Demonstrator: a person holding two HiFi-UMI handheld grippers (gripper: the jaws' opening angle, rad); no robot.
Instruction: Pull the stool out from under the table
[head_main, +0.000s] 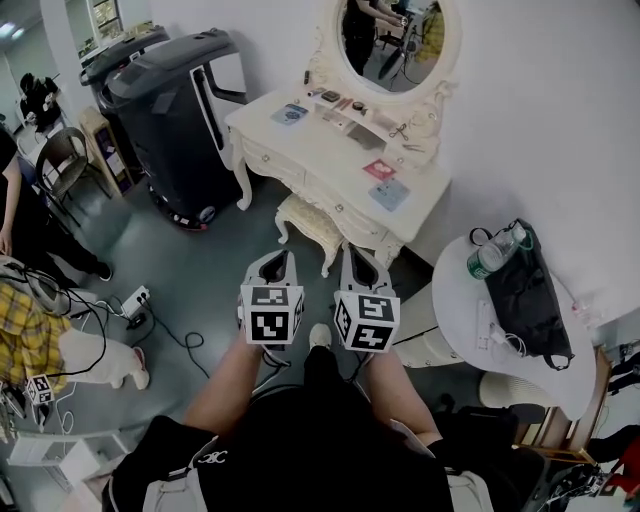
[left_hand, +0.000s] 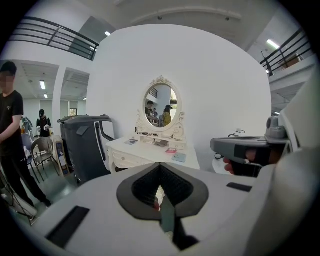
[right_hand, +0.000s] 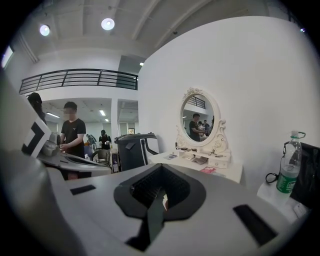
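The cream stool (head_main: 310, 225) stands tucked partly under the front edge of the cream dressing table (head_main: 320, 150), which carries an oval mirror (head_main: 392, 40). I hold both grippers side by side at waist height, a short way in front of the stool and pointing at it. My left gripper (head_main: 283, 258) is shut with nothing in it, and its jaws meet along a seam in the left gripper view (left_hand: 160, 186). My right gripper (head_main: 358, 254) is also shut and empty (right_hand: 160, 186). Neither gripper touches the stool.
A big black machine (head_main: 170, 110) stands left of the table. On the right, a round white side table (head_main: 455, 300) holds a bottle (head_main: 492, 255) and a black bag (head_main: 525, 290). A power strip with cables (head_main: 135, 298) lies on the floor. A person (head_main: 20, 200) and a chair (head_main: 70, 160) are at the left.
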